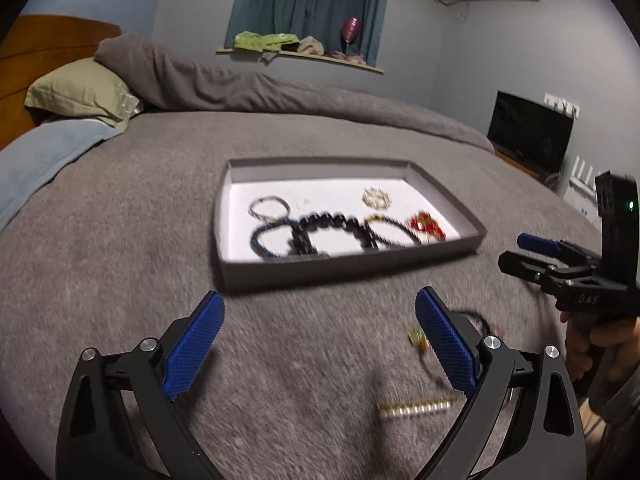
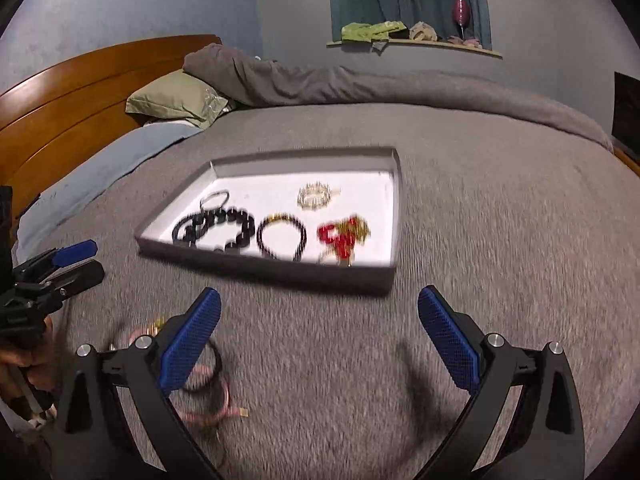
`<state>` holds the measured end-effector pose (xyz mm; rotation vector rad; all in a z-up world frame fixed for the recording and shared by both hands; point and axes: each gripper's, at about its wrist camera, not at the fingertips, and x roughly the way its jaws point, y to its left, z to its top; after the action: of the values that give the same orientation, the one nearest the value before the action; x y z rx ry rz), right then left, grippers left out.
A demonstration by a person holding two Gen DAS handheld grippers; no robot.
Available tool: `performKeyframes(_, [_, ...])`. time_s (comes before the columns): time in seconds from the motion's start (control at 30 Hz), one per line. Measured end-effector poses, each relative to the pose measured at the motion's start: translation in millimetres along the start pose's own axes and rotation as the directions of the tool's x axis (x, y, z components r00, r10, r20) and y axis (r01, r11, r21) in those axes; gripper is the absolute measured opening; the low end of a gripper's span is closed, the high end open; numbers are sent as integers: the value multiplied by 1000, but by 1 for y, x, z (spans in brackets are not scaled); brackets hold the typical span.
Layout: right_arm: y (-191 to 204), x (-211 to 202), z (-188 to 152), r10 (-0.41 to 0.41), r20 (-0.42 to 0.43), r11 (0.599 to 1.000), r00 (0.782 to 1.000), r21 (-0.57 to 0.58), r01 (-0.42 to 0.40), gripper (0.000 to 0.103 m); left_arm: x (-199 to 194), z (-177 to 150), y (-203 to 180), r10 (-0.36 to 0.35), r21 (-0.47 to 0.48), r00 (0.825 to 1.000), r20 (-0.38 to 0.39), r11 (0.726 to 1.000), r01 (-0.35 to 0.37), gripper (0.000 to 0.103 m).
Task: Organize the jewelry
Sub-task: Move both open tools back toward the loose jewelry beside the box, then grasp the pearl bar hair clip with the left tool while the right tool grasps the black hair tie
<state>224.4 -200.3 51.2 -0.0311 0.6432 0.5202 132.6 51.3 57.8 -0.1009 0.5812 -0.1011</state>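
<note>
A shallow grey tray (image 1: 352, 270) with a white floor lies on the grey bedspread; it also shows in the right wrist view (image 2: 280, 272). In it lie a black bead bracelet (image 2: 236, 228), a thin dark bracelet (image 2: 282, 236), a red and gold piece (image 2: 344, 236), a pearl ring bracelet (image 2: 316, 196) and a silver bangle (image 1: 269, 207). My left gripper (image 1: 320, 344) is open and empty, short of the tray. My right gripper (image 2: 320, 340) is open and empty. Loose on the bed lie a gold bar bracelet (image 1: 416, 407), a small gold piece (image 1: 417, 337) and pink and dark cords (image 2: 208, 392).
A green pillow (image 1: 80, 92), a blue sheet and a rolled grey blanket (image 1: 240, 84) lie at the head of the bed. A wooden headboard (image 2: 60, 108) stands at the left. A dark screen (image 1: 528, 132) stands at the far right.
</note>
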Motion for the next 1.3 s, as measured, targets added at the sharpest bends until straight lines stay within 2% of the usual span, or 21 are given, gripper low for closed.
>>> performKeyframes(0.3, [1, -17, -36, 40, -31, 999, 999, 34, -39, 97, -4, -34, -29, -57, 65, 997, -54, 996, 60, 93])
performKeyframes(0.53, [4, -27, -47, 58, -25, 998, 998, 37, -57, 97, -1, -49, -41, -34, 120, 996, -87, 992, 44, 84])
performKeyframes(0.7, [10, -26, -47, 60, -30, 998, 998, 22, -60, 97, 3, -51, -47, -19, 146, 995, -98, 989, 34, 84])
performKeyframes(0.8, [13, -26, -47, 62, -32, 998, 998, 17, -61, 97, 5, -52, -50, 11, 172, 994, -109, 985, 8, 78])
performKeyframes(0.97, [21, -24, -46, 73, -39, 997, 997, -5, -74, 97, 1, -53, -41, 30, 134, 995, -93, 991, -17, 46])
performKeyframes(1.07, [27, -22, -45, 82, -44, 996, 996, -21, -83, 97, -3, -52, -30, 19, 87, 996, -87, 996, -12, 32])
performKeyframes(1.3, [47, -9, -38, 110, -60, 991, 992, -67, -114, 94, -9, -54, -24, -8, 68, 996, -87, 998, 14, 29])
